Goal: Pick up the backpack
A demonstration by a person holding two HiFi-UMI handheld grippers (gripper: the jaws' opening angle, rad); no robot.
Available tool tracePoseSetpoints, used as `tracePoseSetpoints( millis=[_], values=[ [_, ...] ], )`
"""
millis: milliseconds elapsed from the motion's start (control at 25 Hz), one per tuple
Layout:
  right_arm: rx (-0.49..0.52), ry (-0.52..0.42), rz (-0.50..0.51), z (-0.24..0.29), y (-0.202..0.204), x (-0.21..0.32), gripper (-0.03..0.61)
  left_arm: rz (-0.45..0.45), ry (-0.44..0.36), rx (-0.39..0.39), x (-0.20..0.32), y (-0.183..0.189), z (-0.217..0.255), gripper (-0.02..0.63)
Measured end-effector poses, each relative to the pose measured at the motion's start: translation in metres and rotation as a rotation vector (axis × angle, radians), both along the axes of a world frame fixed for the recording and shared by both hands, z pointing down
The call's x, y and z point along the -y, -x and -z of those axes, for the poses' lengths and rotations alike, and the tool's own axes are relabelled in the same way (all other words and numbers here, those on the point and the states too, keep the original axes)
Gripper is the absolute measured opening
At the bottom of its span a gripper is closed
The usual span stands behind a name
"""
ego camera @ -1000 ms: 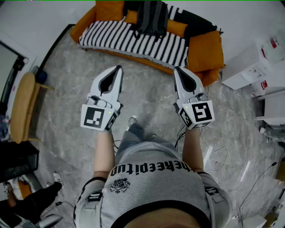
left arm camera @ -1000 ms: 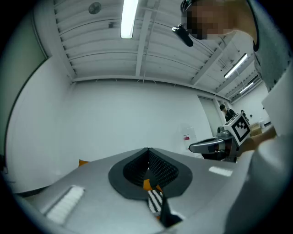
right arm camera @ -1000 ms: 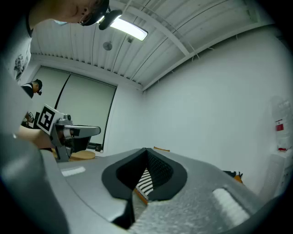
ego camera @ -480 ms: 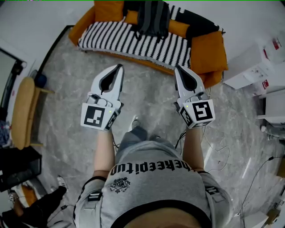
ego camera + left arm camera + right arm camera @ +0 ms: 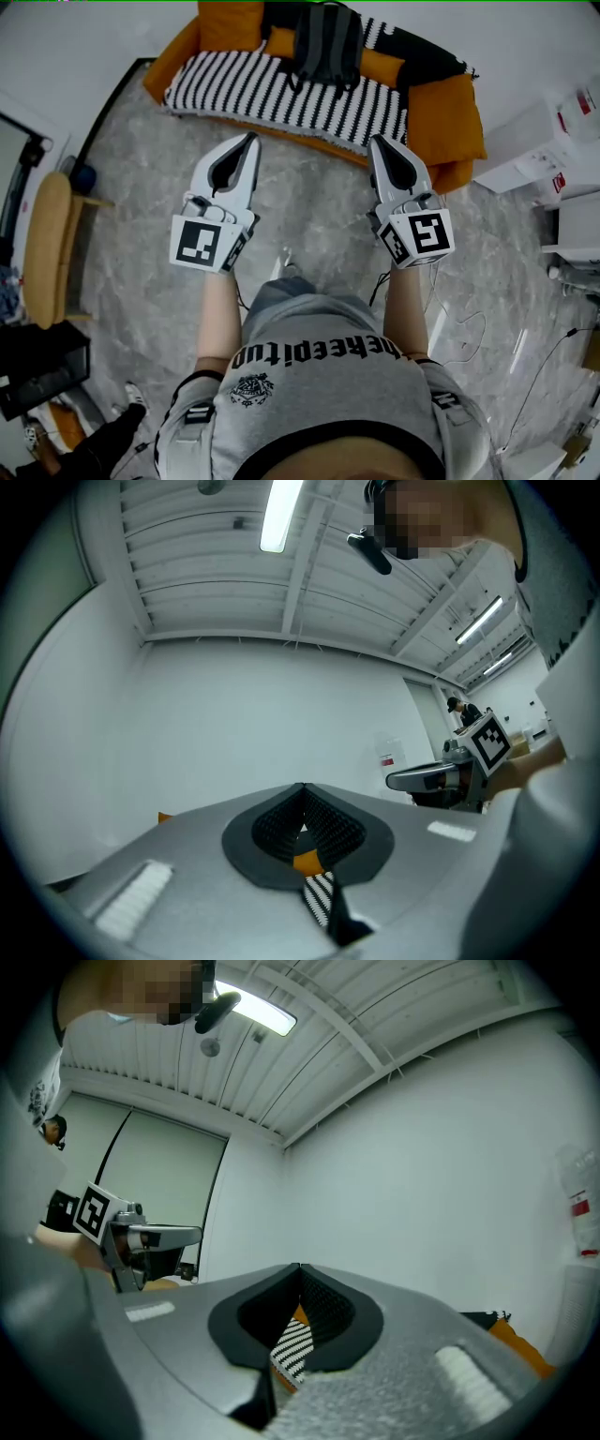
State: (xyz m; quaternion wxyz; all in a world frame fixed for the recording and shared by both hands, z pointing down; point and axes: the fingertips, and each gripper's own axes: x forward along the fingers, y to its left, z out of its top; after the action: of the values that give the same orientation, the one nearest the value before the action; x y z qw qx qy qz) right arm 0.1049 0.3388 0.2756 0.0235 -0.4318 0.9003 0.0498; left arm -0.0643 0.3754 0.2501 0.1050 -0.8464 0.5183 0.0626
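Observation:
A dark grey backpack leans upright against the back of an orange sofa, on its black-and-white striped cover, at the top of the head view. My left gripper and right gripper are held side by side over the marble floor, both pointing at the sofa and well short of it. Each is shut with nothing between its jaws. In the left gripper view and the right gripper view the jaw tips meet, with only slivers of orange and stripes showing through.
White cabinets stand at the right, with cables trailing over the floor. At the left edge are a wooden chair and a dark box. A person's shoe shows at the lower left.
The sofa and backpack have slid a little lower in the head view, so I have come closer to them. Both grippers keep their pose and stay shut.

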Motion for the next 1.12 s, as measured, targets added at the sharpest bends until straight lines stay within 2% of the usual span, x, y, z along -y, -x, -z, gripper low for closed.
tracePoseSetpoints(
  millis=[280, 600, 1120],
  values=[
    [-0.003, 0.013, -0.029, -0.004, 0.011, 0.013, 0.002, -0.024, -0.008, -0.03, 0.019, 0.018, -0.002, 0.015],
    [-0.013, 0.03, -0.038, -0.011, 0.015, 0.041, 0.002, -0.028, 0.048, -0.018, 0.05, 0.023, -0.017, 0.015],
    [-0.01, 0.023, -0.016, -0.007, 0.02, 0.135, 0.002, -0.011, 0.031, -0.014, 0.14, 0.024, -0.008, 0.015]
  ],
)
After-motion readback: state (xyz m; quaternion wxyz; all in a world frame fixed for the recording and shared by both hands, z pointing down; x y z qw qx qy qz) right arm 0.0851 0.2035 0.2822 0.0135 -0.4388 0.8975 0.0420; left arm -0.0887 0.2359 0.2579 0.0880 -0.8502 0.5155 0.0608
